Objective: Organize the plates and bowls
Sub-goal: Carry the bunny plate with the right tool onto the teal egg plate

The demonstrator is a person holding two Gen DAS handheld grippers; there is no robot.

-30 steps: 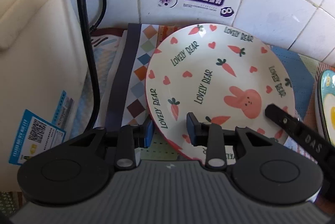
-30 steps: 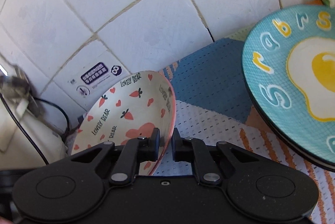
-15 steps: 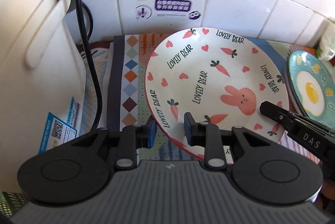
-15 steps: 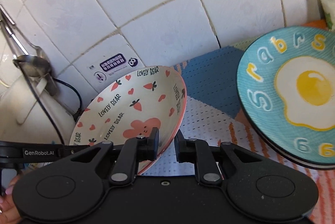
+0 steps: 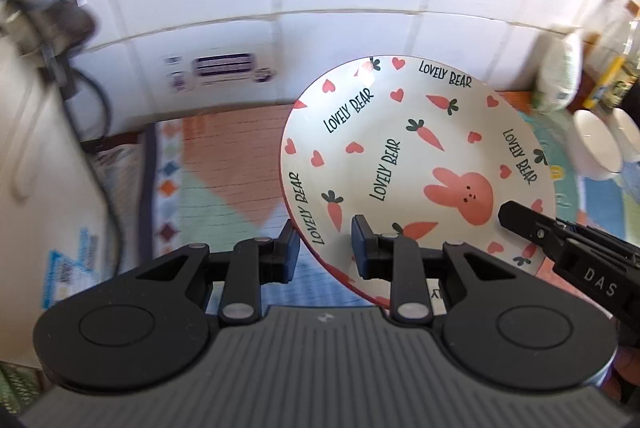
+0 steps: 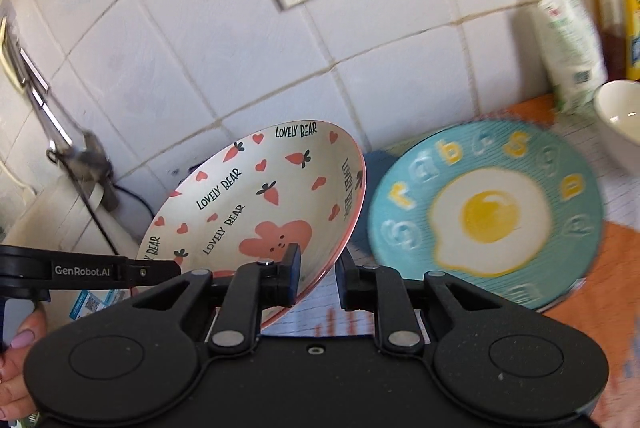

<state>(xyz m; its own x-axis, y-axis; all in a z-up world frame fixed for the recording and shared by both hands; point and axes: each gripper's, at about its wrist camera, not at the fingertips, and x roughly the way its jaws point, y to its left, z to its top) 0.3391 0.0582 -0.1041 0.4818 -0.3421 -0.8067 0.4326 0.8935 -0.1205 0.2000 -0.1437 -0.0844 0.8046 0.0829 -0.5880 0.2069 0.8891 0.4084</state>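
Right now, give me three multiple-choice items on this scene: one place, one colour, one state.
1. In the right wrist view, relative to the bunny plate, the egg plate lies: A under it; B to its right, on the mat; C leaning on the wall socket.
2. The egg plate's ground colour: A red; B black; C turquoise.
3. The bunny plate is: A tilted, rim between the left gripper jaws; B flat on the mat; C broken in two.

Answers: B, it lies flat on the mat beside the bunny plate; C, turquoise surrounds the egg; A, its rim slants up between the jaws.
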